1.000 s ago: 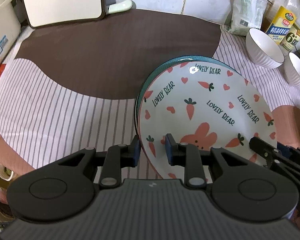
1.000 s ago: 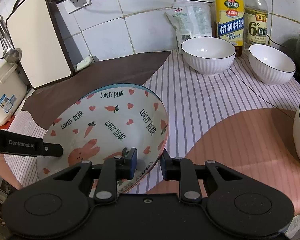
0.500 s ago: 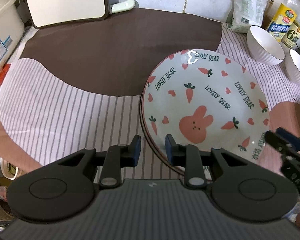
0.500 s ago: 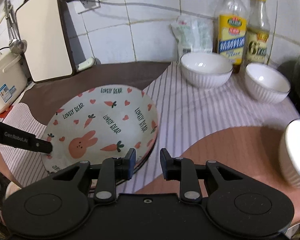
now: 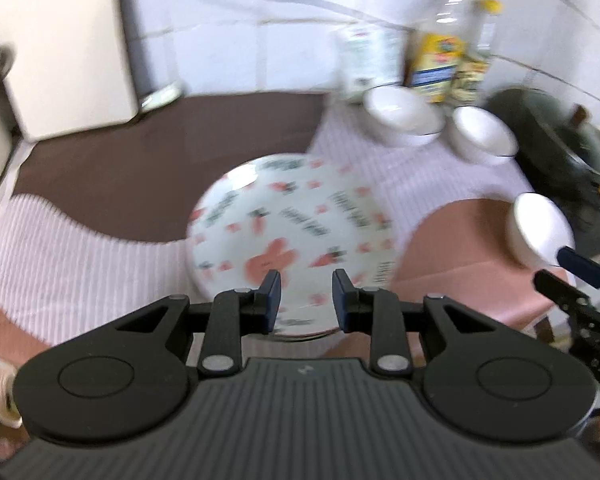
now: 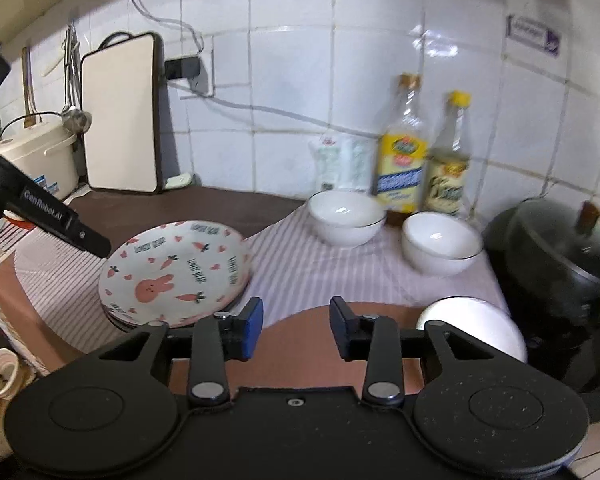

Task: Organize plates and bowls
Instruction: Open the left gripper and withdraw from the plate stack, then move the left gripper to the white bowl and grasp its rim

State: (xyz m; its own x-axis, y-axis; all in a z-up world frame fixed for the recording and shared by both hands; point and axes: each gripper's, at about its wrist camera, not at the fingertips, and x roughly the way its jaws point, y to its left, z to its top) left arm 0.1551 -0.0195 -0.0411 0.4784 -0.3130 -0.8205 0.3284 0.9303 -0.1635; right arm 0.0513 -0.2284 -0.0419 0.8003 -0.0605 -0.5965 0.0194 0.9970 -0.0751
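A white plate with a rabbit and carrots (image 5: 296,232) (image 6: 176,272) lies flat on top of a stack of plates on the striped mat. My left gripper (image 5: 306,296) is open and empty, raised just in front of the stack. My right gripper (image 6: 296,324) is open and empty, raised over the pink part of the mat, right of the plates. Two white bowls (image 6: 346,218) (image 6: 442,248) stand upright at the back by the bottles. A third white bowl (image 6: 472,326) (image 5: 540,232) sits at the right, close to my right gripper.
Two bottles (image 6: 404,160) and a bag (image 6: 340,160) stand against the tiled wall. A dark pot with a glass lid (image 6: 560,256) is at the far right. A white cutting board (image 6: 120,112) and a rice cooker (image 6: 36,156) stand at the back left.
Both grippers have pulled back and up from the plate stack. The rabbit plate, tilted one second ago, now lies flat on the stack. The right jaws have opened wider.
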